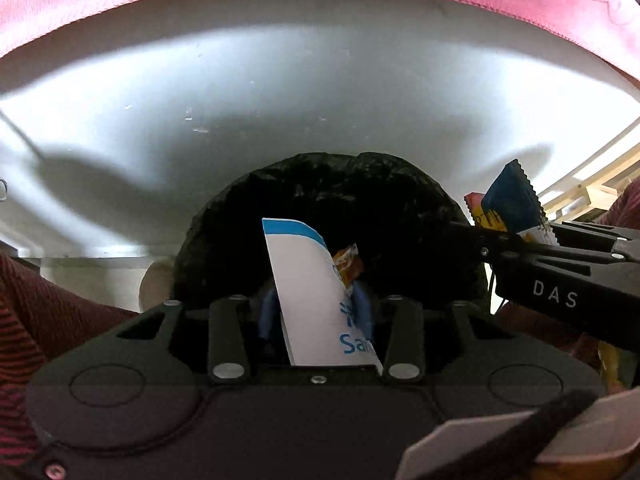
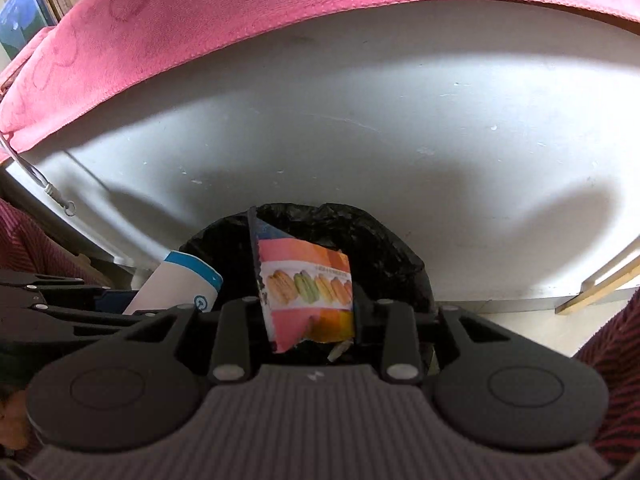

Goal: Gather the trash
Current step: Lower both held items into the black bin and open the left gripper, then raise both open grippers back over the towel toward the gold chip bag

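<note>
Your left gripper (image 1: 318,304) points down at the black plastic trash bag (image 1: 380,216), which is open below both of your tools. Between its blue fingers (image 1: 267,312) stands a white paper packet with a blue band and blue letters (image 1: 308,292). The jaws are set narrow, close on each side of the packet, but you cannot tell if the pads press on it. A small orange wrapper (image 1: 347,266) peeks out just behind the packet, over the dark mouth of the bag.

Your right gripper (image 2: 310,312) is just beside the left one and points down at the same bag (image 2: 384,248). Between its fingers sits a pink wrapper with pictures of coloured macarons (image 2: 308,292). It has a zigzag edge and a torn bottom corner. The jaws stand close around it, and here too you cannot tell if they squeeze it.

Behind the bag is a white wall (image 2: 360,120). A pink cloth (image 2: 240,8) hangs over the top of it. Striped dark red sleeves (image 1: 40,300) show at the sides.
</note>
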Demonstrator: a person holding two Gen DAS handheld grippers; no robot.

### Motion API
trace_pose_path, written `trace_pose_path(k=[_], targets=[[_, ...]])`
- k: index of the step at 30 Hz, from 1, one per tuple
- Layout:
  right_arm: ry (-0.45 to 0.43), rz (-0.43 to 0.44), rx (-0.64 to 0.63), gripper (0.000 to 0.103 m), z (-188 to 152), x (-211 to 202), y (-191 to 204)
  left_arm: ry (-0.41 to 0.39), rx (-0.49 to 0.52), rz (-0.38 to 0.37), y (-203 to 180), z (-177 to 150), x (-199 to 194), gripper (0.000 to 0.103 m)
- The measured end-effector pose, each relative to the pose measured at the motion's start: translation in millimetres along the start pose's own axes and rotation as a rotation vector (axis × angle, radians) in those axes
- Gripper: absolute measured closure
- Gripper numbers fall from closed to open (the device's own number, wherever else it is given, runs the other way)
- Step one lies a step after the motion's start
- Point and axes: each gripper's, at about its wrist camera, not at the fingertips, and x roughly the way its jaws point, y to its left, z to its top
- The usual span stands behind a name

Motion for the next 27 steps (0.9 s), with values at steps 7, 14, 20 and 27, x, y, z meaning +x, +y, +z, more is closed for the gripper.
trace_pose_path(k=[7,14,20,27], targets=[[-0.004,0.002,0.005,0.047,-0.4,-2.0,-0.3,-0.005,0.001,0.013,-0.6,1.2,-1.1,0.062],[-0.016,-0.003,0.007,0.042,0.9,-5.9,0.6,-0.032,0.007,0.043,-1.5,5.3,-5.2,0.046],[-0.075,-0.016,-0.035,0.039,7.7,-22.9,6.4,-0.086,0.027,0.057,-3.8,12.8,-22.5,0.04],[-0.2,-0.02,-0.085,0.033,28.1,-63.2,12.4,-0.186,0.043,0.036,-12.2,26.7,-62.1,0.036]])
